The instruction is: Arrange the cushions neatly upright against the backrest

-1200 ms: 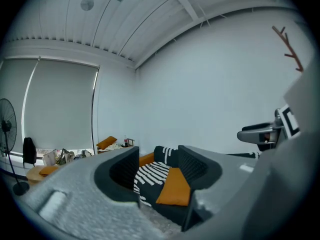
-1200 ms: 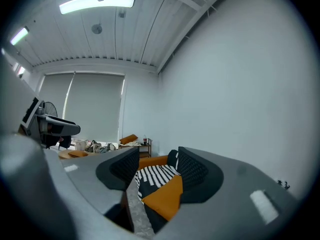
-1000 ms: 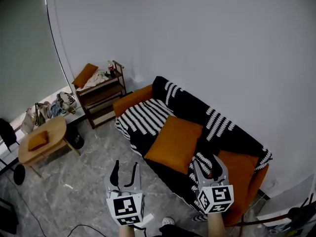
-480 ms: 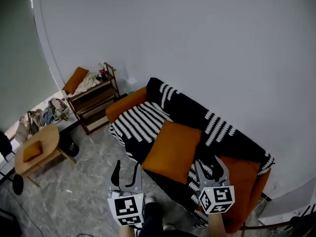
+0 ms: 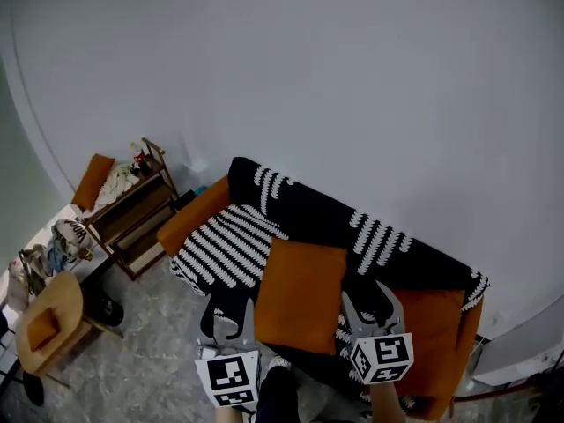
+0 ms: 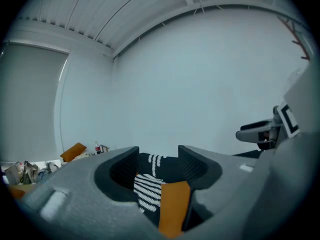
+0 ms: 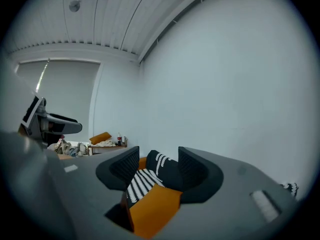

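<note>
1 orange cushion (image 5: 300, 293) flat on sofa (image 5: 189, 218): likely soft, light; pinch a corner. Jaws apart, empty, on left hand-held gripper (image 5: 229, 317) and right hand-held gripper (image 5: 370, 300).

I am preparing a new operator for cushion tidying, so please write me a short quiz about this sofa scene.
1. True or false: the orange cushion in the middle of the sofa stands upright.
2. What does the left gripper hold? A) a cushion B) the throw C) nothing
3. What colours does the throw have?
Key: 1 false, it lies flat. 2 C, its jaws stand open and empty. 3 black and white.
</note>
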